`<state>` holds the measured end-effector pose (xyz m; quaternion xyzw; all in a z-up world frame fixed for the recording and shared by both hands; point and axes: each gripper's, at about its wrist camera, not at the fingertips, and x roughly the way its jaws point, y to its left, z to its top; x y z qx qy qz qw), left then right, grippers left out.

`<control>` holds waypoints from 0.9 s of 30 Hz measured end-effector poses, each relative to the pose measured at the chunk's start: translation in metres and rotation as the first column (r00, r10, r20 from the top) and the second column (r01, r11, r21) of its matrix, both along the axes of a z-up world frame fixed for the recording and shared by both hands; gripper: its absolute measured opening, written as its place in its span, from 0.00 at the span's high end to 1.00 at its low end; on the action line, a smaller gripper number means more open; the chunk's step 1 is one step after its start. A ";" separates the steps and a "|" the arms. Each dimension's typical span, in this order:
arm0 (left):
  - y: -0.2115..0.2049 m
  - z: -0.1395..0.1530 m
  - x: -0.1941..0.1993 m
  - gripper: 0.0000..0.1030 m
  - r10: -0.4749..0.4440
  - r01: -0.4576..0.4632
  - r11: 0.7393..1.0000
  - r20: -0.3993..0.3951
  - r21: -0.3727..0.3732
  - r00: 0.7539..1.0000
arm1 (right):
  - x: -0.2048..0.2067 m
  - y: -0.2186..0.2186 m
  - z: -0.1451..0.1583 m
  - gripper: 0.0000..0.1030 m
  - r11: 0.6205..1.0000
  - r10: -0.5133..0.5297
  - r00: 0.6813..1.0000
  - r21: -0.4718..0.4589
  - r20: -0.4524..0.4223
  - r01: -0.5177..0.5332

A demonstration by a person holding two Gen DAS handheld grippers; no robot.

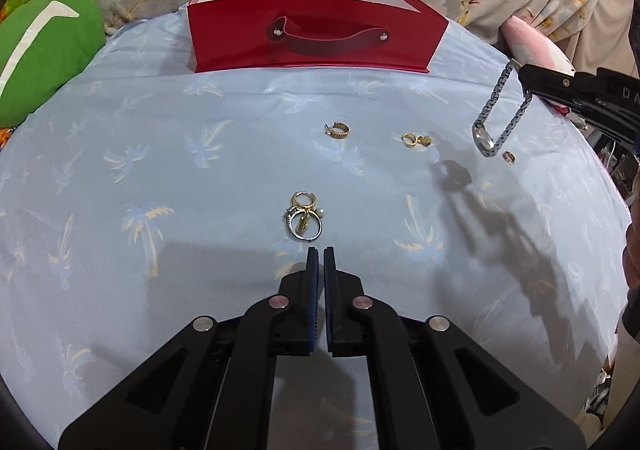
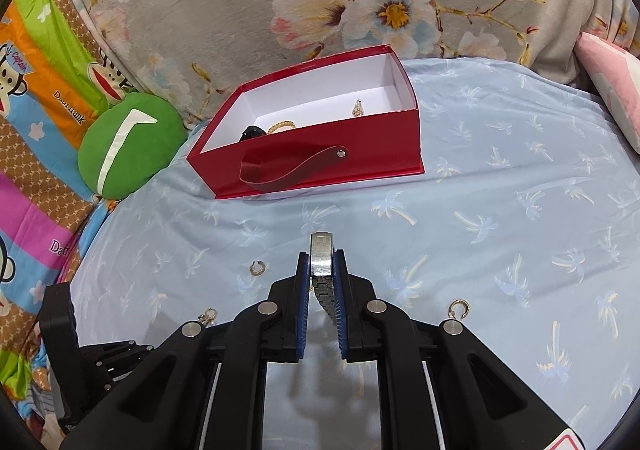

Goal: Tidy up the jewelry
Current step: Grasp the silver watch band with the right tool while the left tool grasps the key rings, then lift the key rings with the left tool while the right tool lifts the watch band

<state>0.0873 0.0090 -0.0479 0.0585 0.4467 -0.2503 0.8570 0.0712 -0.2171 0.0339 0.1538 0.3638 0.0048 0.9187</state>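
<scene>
Right gripper (image 2: 322,266) clamped on metal watch (image 2: 321,256), clear of bed; carry level over red box (image 2: 320,154) rim before releasing. Left gripper (image 1: 319,252) closed, empty

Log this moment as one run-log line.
right gripper: shut on silver metal-link watch, lifted | left gripper: shut, empty, by ring cluster | red cardboard box: open, some jewelry inside

Bright overhead light throws hard dark shadows across the pale blue palm-printed sheet (image 1: 160,154) below the glossy red cardboard box (image 1: 316,34), both views sharp, edges fisheye-curved and black-rimmed.
</scene>
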 end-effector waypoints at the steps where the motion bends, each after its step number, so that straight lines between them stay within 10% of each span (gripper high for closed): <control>1: 0.000 -0.001 0.001 0.97 0.009 -0.009 1.000 -0.006 -0.005 1.000 | 0.000 0.001 0.000 0.90 1.000 0.001 1.000 0.001 0.001 -0.001; 7: -0.001 -0.005 0.011 0.92 0.039 -0.039 0.999 -0.021 -0.025 0.999 | -0.002 0.006 0.000 0.90 1.000 0.013 1.000 -0.003 -0.002 -0.013; 14: -0.010 0.008 0.018 0.49 0.045 -0.044 0.999 0.047 -0.018 0.998 | 0.001 0.006 -0.003 0.90 1.000 0.017 1.000 0.001 -0.009 -0.017; 19: -0.023 0.002 0.037 0.52 0.031 -0.031 0.999 0.033 0.007 0.999 | 0.004 0.009 -0.005 0.90 1.000 0.028 1.000 0.004 -0.015 -0.027; 27: -0.027 -0.003 0.045 0.88 -0.002 0.002 1.000 -0.017 -0.004 1.000 | 0.006 0.008 -0.007 0.90 1.000 0.026 1.000 0.004 -0.017 -0.025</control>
